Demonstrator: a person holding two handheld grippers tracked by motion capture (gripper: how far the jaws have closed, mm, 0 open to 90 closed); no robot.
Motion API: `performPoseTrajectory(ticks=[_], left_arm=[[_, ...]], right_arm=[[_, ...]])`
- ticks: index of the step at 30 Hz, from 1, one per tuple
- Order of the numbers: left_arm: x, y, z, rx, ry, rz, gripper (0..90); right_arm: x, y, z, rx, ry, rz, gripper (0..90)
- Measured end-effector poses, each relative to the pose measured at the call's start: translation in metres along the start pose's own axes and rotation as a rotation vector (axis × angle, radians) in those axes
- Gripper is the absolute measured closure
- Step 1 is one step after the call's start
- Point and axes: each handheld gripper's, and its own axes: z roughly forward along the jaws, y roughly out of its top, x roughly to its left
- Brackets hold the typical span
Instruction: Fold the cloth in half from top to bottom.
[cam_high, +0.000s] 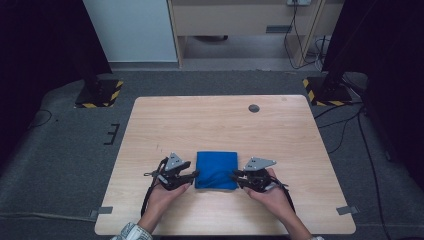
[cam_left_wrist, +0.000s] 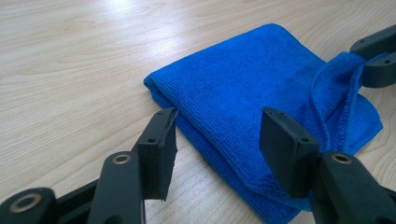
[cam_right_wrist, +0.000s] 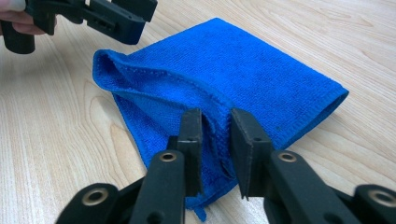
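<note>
Cloth (cam_high: 216, 170) lies folded between both grippers; table (cam_high: 220, 120) bare.

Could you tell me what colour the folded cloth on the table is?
The cloth is plain bright blue, clearest in the right gripper view.

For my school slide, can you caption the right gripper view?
Right gripper pinching a lifted layer of the folded blue cloth on the wooden table.

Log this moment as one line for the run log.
left tongs: open at folded blue cloth | right tongs: pinching cloth's top layer | cloth on table
</note>
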Motion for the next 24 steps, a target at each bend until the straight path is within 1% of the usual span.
performPoseTrajectory(ticks=[4, 5, 6, 8, 9, 11, 13, 14, 15, 16, 19, 20, 22, 23, 24], left_arm=[[0.000, 0.000, 0.000, 0.004, 0.005, 0.004, 44.0], [0.000, -0.001, 0.000, 0.005, 0.005, 0.003, 43.7], [0.000, -0.001, 0.000, 0.004, 0.006, 0.002, 43.7], [0.000, -0.001, 0.001, 0.005, 0.008, 0.003, 42.7], [0.000, -0.001, 0.001, 0.006, 0.008, 0.003, 42.7], [0.000, -0.001, 0.001, 0.009, 0.012, 0.007, 42.0], [0.001, -0.001, 0.001, 0.009, 0.015, 0.006, 40.8], [0.001, -0.001, 0.001, 0.009, 0.015, 0.006, 39.9], [0.001, -0.001, 0.001, 0.009, 0.015, 0.006, 39.2], [0.001, -0.001, 0.002, 0.010, 0.016, 0.007, 38.3], [0.000, -0.002, 0.003, 0.015, 0.019, 0.007, 36.4], [0.000, -0.002, 0.004, 0.021, 0.021, 0.009, 34.7], [0.000, -0.002, 0.004, 0.021, 0.023, 0.011, 34.0], [-0.001, -0.003, 0.005, 0.024, 0.025, 0.009, 32.1], [-0.001, -0.003, 0.005, 0.024, 0.025, 0.009, 31.3]], right_arm=[[0.002, 0.000, -0.002, 0.005, 0.007, 0.000, 66.3], [0.002, -0.001, -0.004, 0.006, 0.005, 0.004, 63.1], [0.002, -0.001, -0.004, 0.006, 0.005, 0.004, 63.1], [0.002, 0.001, -0.006, 0.003, 0.007, 0.010, 56.9], [0.002, 0.001, -0.006, 0.003, 0.007, 0.010, 56.9], [0.003, 0.002, -0.006, 0.001, 0.005, 0.020, 52.9], [0.003, 0.003, -0.007, -0.005, 0.000, 0.021, 48.4], [0.004, 0.005, -0.008, -0.016, -0.002, 0.028, 45.3], [0.004, 0.005, -0.008, -0.016, -0.002, 0.028, 45.3], [0.003, 0.008, -0.010, -0.038, 0.000, 0.038, 43.0], [0.003, 0.012, -0.011, -0.055, -0.003, 0.040, 41.4], [0.001, 0.016, -0.011, -0.074, -0.015, 0.044, 40.7], [0.001, 0.017, -0.010, -0.079, -0.021, 0.050, 40.6], [-0.003, 0.021, -0.009, -0.087, -0.041, 0.061, 40.2], [-0.003, 0.021, -0.009, -0.087, -0.041, 0.061, 40.2]])
